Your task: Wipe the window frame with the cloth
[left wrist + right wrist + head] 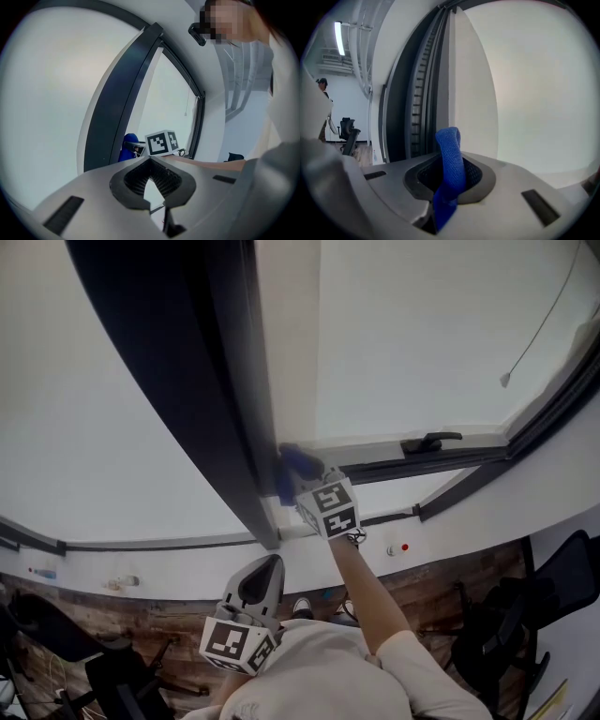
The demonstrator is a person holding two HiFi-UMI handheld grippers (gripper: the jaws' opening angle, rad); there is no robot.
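R gripper (302,486) pinches the blue cloth (295,465), pressed vs the right side of the dark window frame (220,399), near its near end. L gripper (261,582) idle, jaws pressed together, empty. Wiping looks underway; far stretch prob. left.

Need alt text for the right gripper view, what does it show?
The right gripper is shut on a folded blue cloth, whose loop sticks up from between the jaws. Behind it rises the dark window frame, with a bright white pane to its right.
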